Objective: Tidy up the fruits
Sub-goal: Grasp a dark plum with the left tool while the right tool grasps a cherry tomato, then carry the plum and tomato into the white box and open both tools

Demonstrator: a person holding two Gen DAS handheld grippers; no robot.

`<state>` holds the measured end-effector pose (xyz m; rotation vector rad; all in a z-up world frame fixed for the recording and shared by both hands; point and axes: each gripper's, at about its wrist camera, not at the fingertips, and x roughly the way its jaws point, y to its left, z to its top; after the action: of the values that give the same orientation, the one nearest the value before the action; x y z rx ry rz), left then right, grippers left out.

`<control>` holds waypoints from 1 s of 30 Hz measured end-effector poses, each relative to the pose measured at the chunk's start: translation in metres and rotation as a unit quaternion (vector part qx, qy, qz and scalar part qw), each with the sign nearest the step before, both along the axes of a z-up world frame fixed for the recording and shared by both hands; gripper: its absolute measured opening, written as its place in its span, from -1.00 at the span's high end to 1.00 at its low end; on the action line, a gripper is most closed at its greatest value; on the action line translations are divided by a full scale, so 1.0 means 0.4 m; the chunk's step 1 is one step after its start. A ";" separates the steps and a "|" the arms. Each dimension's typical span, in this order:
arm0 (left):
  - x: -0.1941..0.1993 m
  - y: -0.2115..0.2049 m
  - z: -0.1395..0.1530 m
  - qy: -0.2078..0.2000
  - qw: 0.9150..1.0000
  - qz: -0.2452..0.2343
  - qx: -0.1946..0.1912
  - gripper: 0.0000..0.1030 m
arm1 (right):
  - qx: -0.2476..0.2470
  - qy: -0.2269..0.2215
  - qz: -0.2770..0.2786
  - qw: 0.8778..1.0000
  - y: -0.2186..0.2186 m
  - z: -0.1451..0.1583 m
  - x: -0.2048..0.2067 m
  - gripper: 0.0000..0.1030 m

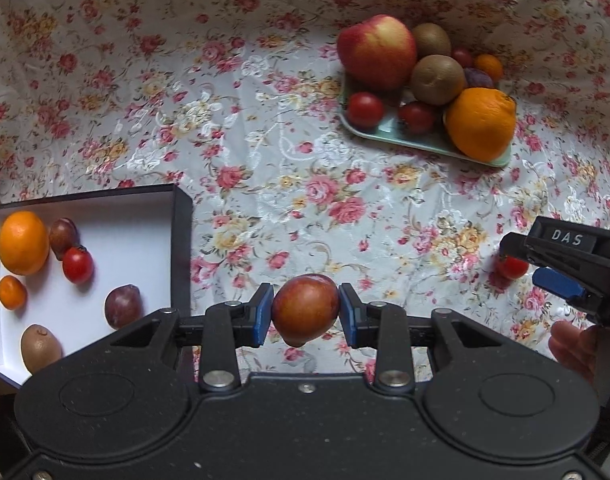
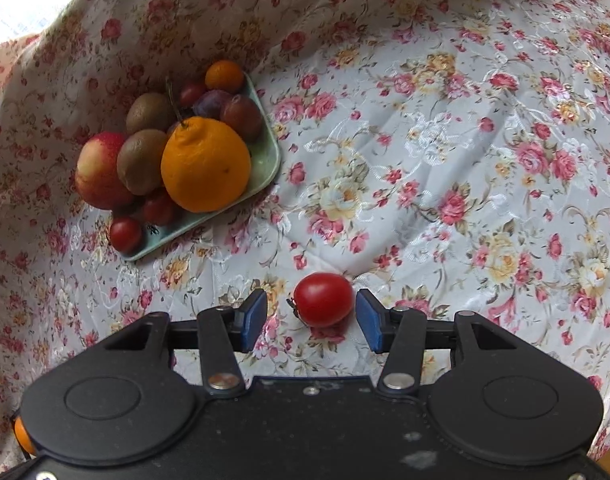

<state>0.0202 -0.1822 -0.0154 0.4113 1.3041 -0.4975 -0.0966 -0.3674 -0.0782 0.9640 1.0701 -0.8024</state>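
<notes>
Two blue fingers [image 2: 253,316] flanking tomato [image 2: 323,299], neither touching.

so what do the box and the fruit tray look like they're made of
Box: likely cardboard, thin straight walls, matte dark outside, white inside. Tray: pale green, smooth, slightly glossy with a rounded rim; plastic or melamine, though glazed ceramic can't be ruled out.

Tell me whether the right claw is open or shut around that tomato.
Open. The right claw straddles the tomato lying on the tablecloth, with gaps beside both pads.
</notes>
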 end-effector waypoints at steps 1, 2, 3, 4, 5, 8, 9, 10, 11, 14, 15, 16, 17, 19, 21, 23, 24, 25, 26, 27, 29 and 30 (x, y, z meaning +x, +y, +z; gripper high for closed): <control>0.005 0.006 0.001 0.002 1.000 0.003 -0.002 0.16 | -0.002 0.006 0.002 1.000 0.003 -0.009 0.006 -0.01; 0.010 0.010 0.001 0.003 1.000 0.006 -0.004 0.16 | -0.006 0.014 0.006 1.000 0.005 -0.017 0.012 -0.01; 0.015 0.015 0.002 0.003 1.000 0.009 -0.004 0.16 | -0.014 0.022 0.009 1.000 0.008 -0.025 0.018 -0.01; 0.019 0.018 0.002 0.003 1.000 0.012 -0.005 0.16 | -0.023 0.030 0.011 0.999 0.012 -0.031 0.022 -0.01; 0.022 0.022 0.003 0.003 1.000 0.015 -0.006 0.16 | -0.032 0.038 0.015 0.999 0.015 -0.036 0.022 -0.01; 0.033 0.033 0.004 0.009 1.000 0.023 -0.010 0.16 | -0.049 0.029 0.032 0.998 0.025 -0.042 0.024 0.18; 0.036 0.035 0.004 0.011 1.000 0.025 -0.012 0.16 | -0.057 0.024 0.036 0.997 0.030 -0.039 0.024 0.19; 0.039 0.038 0.005 0.014 0.999 0.028 -0.014 0.16 | -0.066 0.022 0.036 0.997 0.032 -0.035 0.022 0.19; 0.043 0.039 0.006 0.016 0.999 0.031 -0.015 0.16 | -0.075 0.021 0.037 0.996 0.036 -0.031 0.021 0.19; 0.051 0.044 0.011 0.017 0.999 0.039 -0.021 0.16 | -0.092 0.020 0.030 0.995 0.042 -0.017 0.012 0.20; 0.052 0.045 0.013 0.016 0.999 0.041 -0.022 0.16 | -0.094 0.016 0.022 0.995 0.043 -0.012 0.007 0.20; 0.054 0.047 0.016 0.016 0.999 0.043 -0.023 0.16 | -0.094 0.015 0.018 0.995 0.043 -0.006 0.003 0.20; 0.055 0.048 0.018 0.015 0.999 0.045 -0.024 0.16 | -0.093 0.014 0.016 0.995 0.044 0.000 0.000 0.20; 0.059 0.051 0.020 0.013 0.998 0.049 -0.024 0.16 | -0.095 0.009 0.015 0.995 0.052 0.019 -0.005 0.20; 0.063 0.055 0.022 0.013 0.998 0.054 -0.024 0.16 | -0.101 0.004 0.018 0.995 0.064 0.040 -0.009 0.20; 0.069 0.065 0.027 0.011 0.998 0.060 -0.027 0.16 | -0.107 -0.004 0.023 0.994 0.079 0.066 -0.009 0.20; 0.072 0.071 0.030 0.008 0.998 0.062 -0.027 0.16 | -0.107 -0.009 0.027 0.994 0.087 0.079 -0.008 0.20; 0.075 0.078 0.032 0.006 0.997 0.065 -0.027 0.16 | -0.105 -0.016 0.032 0.994 0.097 0.092 -0.007 0.20; 0.080 0.086 0.035 0.003 0.997 0.069 -0.026 0.16 | -0.103 -0.025 0.039 0.994 0.109 0.105 -0.005 0.20; 0.085 0.095 0.037 0.000 0.997 0.074 -0.026 0.16 | -0.101 -0.032 0.049 0.993 0.119 0.117 -0.003 0.20; 0.098 0.113 0.040 -0.003 0.996 0.086 -0.025 0.16 | -0.100 -0.044 0.062 0.992 0.139 0.135 0.003 0.21; 0.106 0.123 0.041 -0.005 0.995 0.092 -0.025 0.16 | -0.100 -0.050 0.068 0.991 0.153 0.144 0.011 0.20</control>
<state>0.0625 -0.1332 0.0012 0.2483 1.3037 -0.3718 -0.0922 -0.3063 -0.0207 0.7467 0.9388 -0.7265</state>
